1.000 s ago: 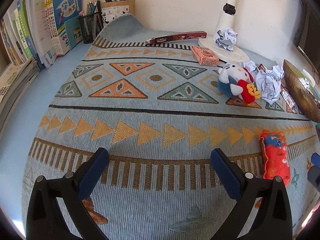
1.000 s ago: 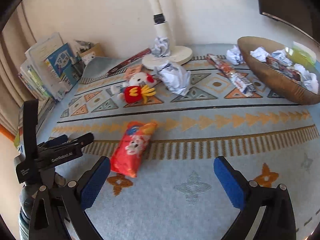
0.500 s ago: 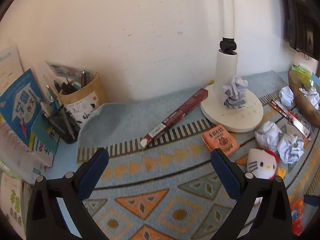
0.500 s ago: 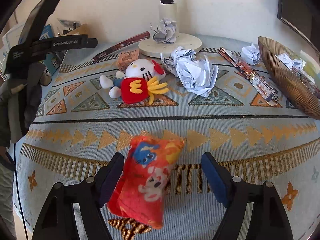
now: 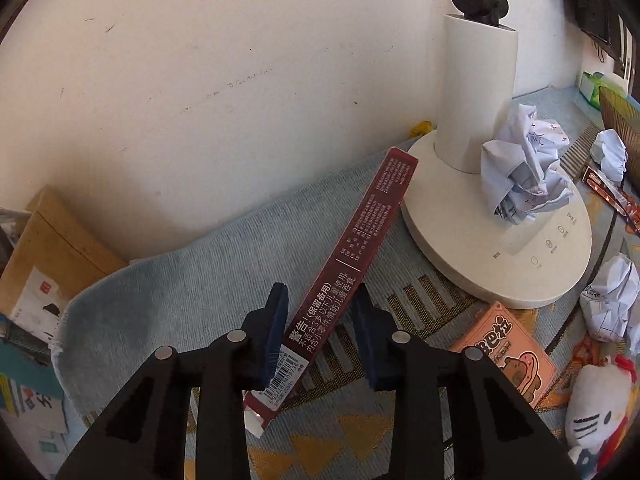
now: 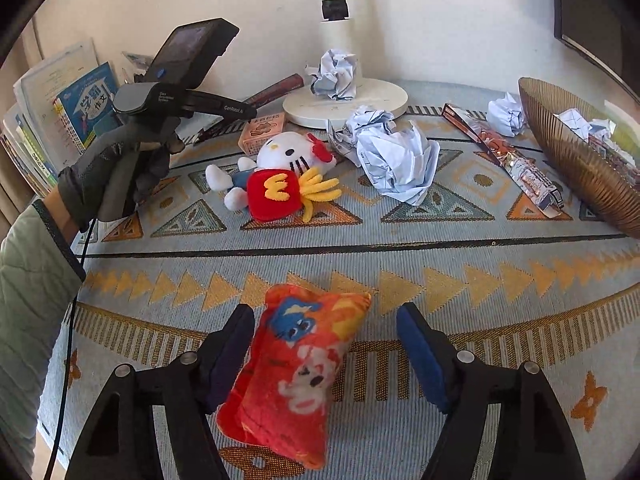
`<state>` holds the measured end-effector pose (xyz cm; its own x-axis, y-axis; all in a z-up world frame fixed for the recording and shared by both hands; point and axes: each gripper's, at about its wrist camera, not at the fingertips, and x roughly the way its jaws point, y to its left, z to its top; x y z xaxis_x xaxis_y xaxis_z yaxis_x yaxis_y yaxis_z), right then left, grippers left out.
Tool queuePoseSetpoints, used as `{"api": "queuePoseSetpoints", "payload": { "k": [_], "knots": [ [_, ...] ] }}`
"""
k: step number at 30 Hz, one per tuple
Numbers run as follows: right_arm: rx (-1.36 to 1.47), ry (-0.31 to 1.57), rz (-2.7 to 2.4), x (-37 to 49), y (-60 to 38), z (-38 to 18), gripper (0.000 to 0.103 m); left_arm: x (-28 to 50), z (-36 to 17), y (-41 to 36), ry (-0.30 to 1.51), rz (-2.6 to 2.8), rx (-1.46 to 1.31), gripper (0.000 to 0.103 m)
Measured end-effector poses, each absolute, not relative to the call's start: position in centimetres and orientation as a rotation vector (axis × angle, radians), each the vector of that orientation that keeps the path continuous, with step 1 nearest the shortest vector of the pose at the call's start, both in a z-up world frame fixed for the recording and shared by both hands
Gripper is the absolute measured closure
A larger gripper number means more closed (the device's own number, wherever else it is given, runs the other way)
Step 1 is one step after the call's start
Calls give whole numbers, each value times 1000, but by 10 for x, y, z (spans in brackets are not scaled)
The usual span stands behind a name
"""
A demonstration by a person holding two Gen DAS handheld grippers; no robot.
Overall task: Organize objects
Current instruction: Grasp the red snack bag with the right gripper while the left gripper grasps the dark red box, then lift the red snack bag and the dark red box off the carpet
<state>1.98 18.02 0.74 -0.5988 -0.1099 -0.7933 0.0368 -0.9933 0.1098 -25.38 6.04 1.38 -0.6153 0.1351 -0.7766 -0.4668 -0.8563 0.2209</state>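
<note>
The long dark-red box (image 5: pixel 352 268) lies slanted near the back edge of the bench, its far end touching the white lamp base (image 5: pixel 520 264) and its near end, with the barcode, pointing away from the wall. The left tool (image 5: pixel 320 312) has just been closing and now has its blue pads on both long sides of the box, clamped on it near its lower half. A crumpled paper ball (image 5: pixel 520 172) sits on the lamp base against the lamp's post. Just beside the base lies a small orange box (image 5: pixel 508 352), and next to that the white plush cat (image 5: pixel 592 412) with a red bow.

Toward the front edge of the bench, the red-and-orange snack pouch (image 6: pixel 296 372) lies on the patterned mat (image 6: pixel 440 248). The right tool (image 6: pixel 324 352) has just been closing around it; its left pad touches the pouch's edge, while the right pad stands clear of it, so the jaws are apart and not yet gripping.

Further back in the right wrist view, a larger crumpled sheet (image 6: pixel 396 156) rests beside the plush cat, a long printed wrapper (image 6: pixel 508 156) lies slanted near the right edge, and a ribbed brown bowl (image 6: pixel 572 152) holds more paper balls. Books (image 6: pixel 60 112) stand at the back left corner. A gloved hand (image 6: pixel 116 172) holds the left tool's handle.
</note>
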Motion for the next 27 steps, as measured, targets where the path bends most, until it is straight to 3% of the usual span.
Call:
{"api": "queuePoseSetpoints", "payload": {
  "k": [3, 5, 7, 10, 18, 25, 27],
  "knots": [
    [1362, -142, -2728, 18, 183, 8, 29, -237, 18, 60, 555, 2470, -1192, 89],
    [1353, -160, -2731, 19, 185, 9, 34, -220, 25, 54, 505, 2491, -1221, 89],
    [1316, -174, -2699, 21, 184, 11, 60, -197, 34, 45, 431, 2506, -1241, 89],
    [1279, -161, -2684, 27, 184, 16, 68, -152, 51, 23, 292, 2538, -1273, 89],
    [1157, -231, -2722, 69, 246, 47, 70, -9, 79, -5, 177, 2501, -1225, 89],
    [1218, 138, -2583, 62, 276, 30, 70, 39, 41, 33, 33, 2435, -1302, 89],
    [1266, 131, -2544, 58, 283, 23, 66, 44, 30, 42, -9, 2418, -1339, 89]
  ]
}}
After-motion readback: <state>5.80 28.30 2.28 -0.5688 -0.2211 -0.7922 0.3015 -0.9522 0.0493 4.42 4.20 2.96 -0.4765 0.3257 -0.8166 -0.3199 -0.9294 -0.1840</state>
